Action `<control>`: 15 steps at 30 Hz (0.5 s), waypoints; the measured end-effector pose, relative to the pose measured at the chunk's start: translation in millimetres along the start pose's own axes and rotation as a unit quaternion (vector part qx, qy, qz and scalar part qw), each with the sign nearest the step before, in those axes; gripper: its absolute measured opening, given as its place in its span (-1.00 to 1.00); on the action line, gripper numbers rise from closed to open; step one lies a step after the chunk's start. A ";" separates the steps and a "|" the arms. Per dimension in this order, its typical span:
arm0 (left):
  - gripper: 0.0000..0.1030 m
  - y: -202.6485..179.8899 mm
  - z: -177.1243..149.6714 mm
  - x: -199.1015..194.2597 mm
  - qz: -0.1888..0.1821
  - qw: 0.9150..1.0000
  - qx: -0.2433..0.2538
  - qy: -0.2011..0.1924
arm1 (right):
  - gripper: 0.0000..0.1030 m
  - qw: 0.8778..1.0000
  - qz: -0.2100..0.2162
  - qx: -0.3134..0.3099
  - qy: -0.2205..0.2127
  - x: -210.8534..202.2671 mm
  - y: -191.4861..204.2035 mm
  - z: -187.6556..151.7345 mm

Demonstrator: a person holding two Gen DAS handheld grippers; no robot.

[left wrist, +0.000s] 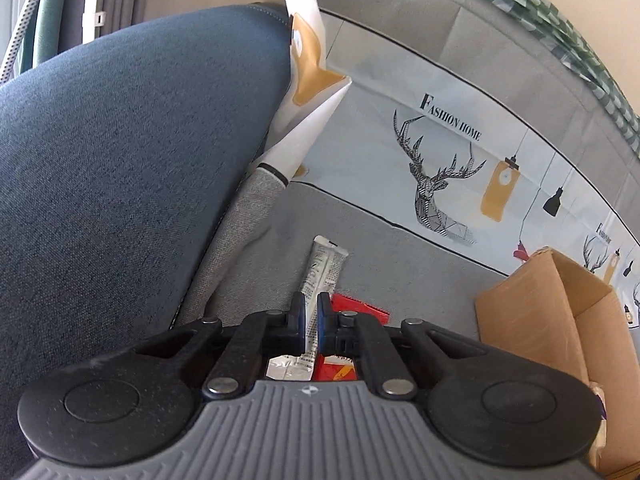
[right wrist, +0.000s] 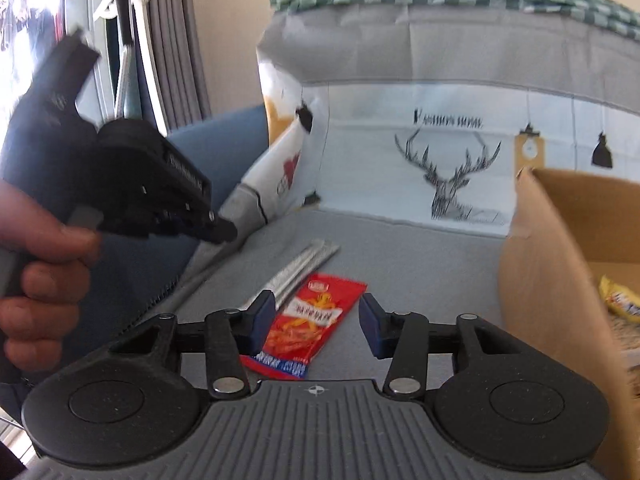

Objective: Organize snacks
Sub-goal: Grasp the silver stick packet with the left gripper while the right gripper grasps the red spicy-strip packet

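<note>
A red snack packet (right wrist: 312, 320) lies flat on the grey cover, and a long silver stick packet (right wrist: 298, 270) lies just left of it. My right gripper (right wrist: 316, 324) is open, its fingers on either side of the red packet, just above it. My left gripper (left wrist: 311, 320) is nearly shut with a narrow gap, above the silver packet (left wrist: 324, 276), with the red packet (left wrist: 360, 308) to its right. It grips nothing that I can see. In the right wrist view the left gripper (right wrist: 224, 232) is held in a hand at the left.
An open cardboard box (right wrist: 560, 264) stands at the right with a yellow snack bag (right wrist: 620, 300) inside; it also shows in the left wrist view (left wrist: 536, 304). A blue cushion (left wrist: 120, 160) bulges at the left. A deer-print cloth (left wrist: 440, 160) covers the back.
</note>
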State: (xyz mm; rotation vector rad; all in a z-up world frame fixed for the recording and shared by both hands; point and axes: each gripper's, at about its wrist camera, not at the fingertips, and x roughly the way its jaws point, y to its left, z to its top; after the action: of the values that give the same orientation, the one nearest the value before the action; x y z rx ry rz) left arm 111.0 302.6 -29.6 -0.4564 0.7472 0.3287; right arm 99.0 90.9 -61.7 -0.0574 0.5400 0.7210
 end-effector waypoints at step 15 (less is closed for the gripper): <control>-0.89 -6.0 6.0 32.6 0.027 0.999 0.028 0.014 | 0.59 0.995 -0.018 -0.009 0.094 101.4 23.8 -16.7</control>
State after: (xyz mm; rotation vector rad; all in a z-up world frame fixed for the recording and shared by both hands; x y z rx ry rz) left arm 139.6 304.6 -47.3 -0.3882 0.7959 0.3519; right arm 139.2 167.1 -122.5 -0.1522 0.7106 0.6895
